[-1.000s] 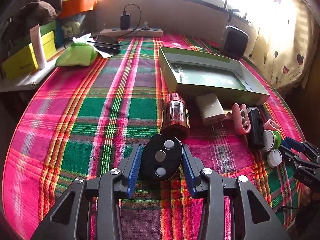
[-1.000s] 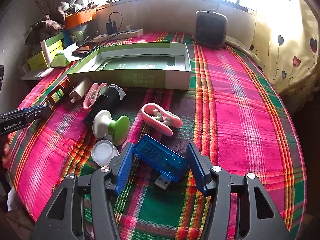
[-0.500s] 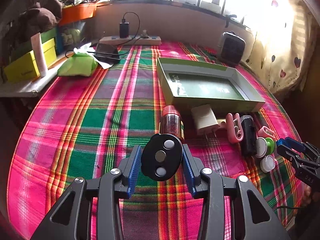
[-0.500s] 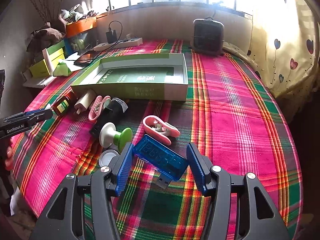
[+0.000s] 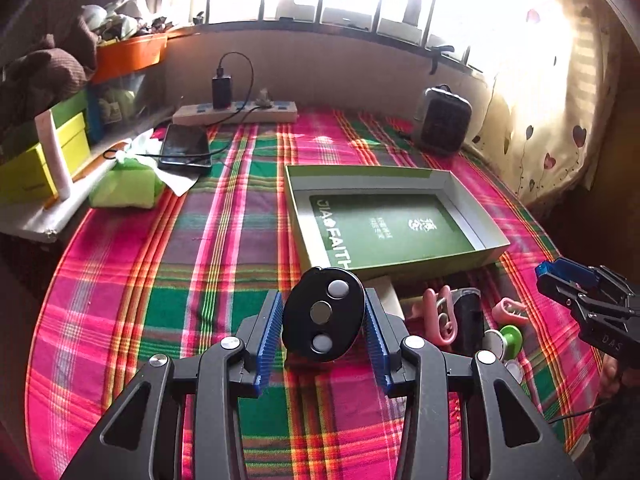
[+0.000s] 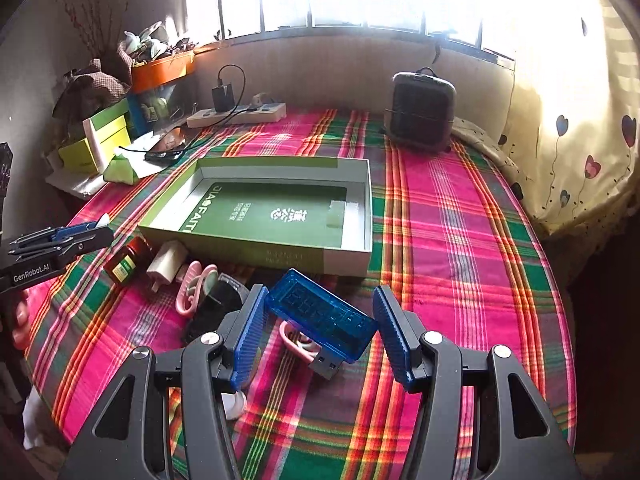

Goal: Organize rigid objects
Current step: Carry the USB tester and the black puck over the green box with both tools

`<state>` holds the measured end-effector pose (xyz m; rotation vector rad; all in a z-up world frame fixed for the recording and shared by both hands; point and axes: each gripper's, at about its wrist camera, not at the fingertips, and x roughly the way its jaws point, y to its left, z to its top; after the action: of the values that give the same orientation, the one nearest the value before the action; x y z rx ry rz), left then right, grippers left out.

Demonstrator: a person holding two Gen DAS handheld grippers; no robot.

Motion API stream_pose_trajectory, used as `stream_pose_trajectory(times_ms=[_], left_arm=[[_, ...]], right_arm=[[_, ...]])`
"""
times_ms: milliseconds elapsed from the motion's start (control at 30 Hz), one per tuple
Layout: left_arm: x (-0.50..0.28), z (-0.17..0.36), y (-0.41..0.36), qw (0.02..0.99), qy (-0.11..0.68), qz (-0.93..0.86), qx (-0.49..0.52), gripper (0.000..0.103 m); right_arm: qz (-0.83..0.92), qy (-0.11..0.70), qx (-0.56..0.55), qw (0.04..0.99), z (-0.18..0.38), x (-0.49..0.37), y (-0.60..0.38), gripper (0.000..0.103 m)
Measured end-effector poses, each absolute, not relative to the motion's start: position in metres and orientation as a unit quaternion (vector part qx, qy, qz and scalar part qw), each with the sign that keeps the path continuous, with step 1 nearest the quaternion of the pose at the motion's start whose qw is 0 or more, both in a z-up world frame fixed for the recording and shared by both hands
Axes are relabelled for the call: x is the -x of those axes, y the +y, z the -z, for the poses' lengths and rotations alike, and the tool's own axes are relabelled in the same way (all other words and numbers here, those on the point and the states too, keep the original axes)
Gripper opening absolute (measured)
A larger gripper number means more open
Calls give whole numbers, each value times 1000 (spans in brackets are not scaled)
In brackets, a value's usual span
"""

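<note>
Green box (image 6: 256, 248) behind bottle (image 6: 126, 266), charger (image 6: 166, 258), clips (image 6: 192, 288)

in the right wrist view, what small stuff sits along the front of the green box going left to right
brown bottle → white charger plug → pink clips → black device → blue usb tester held in the right gripper

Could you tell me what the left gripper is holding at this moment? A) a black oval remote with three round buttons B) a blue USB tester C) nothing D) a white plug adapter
A: in the left wrist view, the left gripper has its jaws closed on the black oval remote, raised above the plaid cloth.
</note>
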<state>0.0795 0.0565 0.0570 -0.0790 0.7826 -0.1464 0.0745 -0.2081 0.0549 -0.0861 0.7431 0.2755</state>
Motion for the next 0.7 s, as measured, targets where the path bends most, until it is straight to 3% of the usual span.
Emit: stream_pose_trajectory(times_ms=[700], left_arm=[[-171, -41, 29, 900, 422, 105, 34, 39]], right_arm=[[-165, 407, 62, 896, -43, -178, -168, 55]])
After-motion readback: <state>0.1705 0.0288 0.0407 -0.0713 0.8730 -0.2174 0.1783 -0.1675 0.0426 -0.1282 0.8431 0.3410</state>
